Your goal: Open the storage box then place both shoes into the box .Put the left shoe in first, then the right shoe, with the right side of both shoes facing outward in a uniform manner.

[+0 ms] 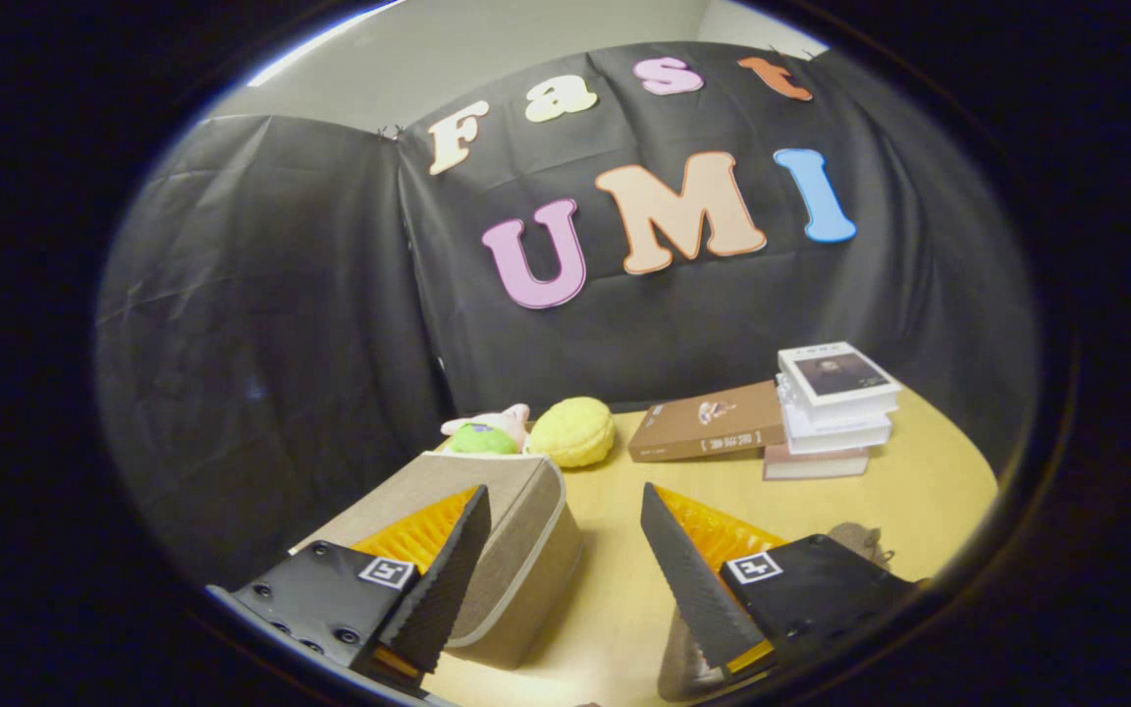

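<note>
gripper view: the gripper (565, 520) hangs over a smooth pale wooden tabletop (624, 579) with its ribbed, wedge-shaped fingers (448, 579) spread wide, released, nothing between them. the storage box (502, 550), a soft fabric-covered block with rounded corners and a light trim band, sits under and just ahead of the left finger, lid closed, its long axis running away from the fingers toward the booth wall. beyond it, a bumpy yellow plush ball (573, 432) touches a green-and-pink plush toy (487, 430). further right, a flat brown book (708, 422) lies just beside a stack of books (833, 407). by the right finger, a dark rough-textured shape (862, 538), too hidden to identify.
</note>
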{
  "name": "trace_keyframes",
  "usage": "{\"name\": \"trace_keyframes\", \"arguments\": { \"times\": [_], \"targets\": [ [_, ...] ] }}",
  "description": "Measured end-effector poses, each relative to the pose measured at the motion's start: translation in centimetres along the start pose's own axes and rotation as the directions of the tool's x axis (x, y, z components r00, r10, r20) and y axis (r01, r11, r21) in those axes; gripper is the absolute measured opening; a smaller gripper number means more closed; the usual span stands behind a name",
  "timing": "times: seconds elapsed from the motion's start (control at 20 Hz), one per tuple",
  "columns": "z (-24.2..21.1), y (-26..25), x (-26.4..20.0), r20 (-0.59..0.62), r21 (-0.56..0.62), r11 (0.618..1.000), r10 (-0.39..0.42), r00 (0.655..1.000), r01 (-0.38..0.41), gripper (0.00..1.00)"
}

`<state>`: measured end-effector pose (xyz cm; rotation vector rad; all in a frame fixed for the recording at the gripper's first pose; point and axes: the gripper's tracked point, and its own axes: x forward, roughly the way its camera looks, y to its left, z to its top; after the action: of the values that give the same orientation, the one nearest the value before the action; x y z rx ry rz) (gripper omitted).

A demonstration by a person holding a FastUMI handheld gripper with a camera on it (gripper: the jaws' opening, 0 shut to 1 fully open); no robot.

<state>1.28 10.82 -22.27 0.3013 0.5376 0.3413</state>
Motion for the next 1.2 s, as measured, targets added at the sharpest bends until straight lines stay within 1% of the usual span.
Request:
{"name": "trace_keyframes", "arguments": {
  "times": [0.15, 0.25, 0.3, 0.4, 0.45, 0.55, 0.75, 0.85, 0.9, 1.05, 1.2],
  "targets": [
    [-2.6, 1.1, 0.6, -0.074, 0.114, 0.992, 0.061, 0.995, -0.053, 0.99],
    [-3.8, 2.1, 0.9, -0.098, 0.183, 0.979, 0.112, 0.989, -0.093, 1.00],
    [-4.2, 2.5, 1.2, -0.105, 0.229, 0.966, 0.143, 0.984, -0.116, 1.00],
    [-5.5, 3.3, 1.7, -0.126, 0.344, 0.927, 0.202, 0.971, -0.149, 1.00],
    [-5.9, 3.4, 1.9, -0.139, 0.397, 0.906, 0.220, 0.966, -0.149, 1.00],
    [-6.8, 3.7, 2.1, -0.155, 0.465, 0.872, 0.248, 0.956, -0.151, 1.00],
    [-8.0, 4.9, 2.6, -0.176, 0.515, 0.839, 0.305, 0.936, -0.176, 1.00],
    [-8.3, 5.7, 2.3, -0.176, 0.561, 0.803, 0.353, 0.919, -0.201, 1.00],
    [-8.4, 5.9, 2.4, -0.175, 0.586, 0.786, 0.364, 0.915, -0.200, 1.00],
    [-9.6, 6.0, 3.2, -0.182, 0.620, 0.760, 0.379, 0.907, -0.194, 1.00],
    [-10.8, 7.0, 2.9, -0.204, 0.669, 0.714, 0.441, 0.874, -0.204, 1.00]
  ]
}}
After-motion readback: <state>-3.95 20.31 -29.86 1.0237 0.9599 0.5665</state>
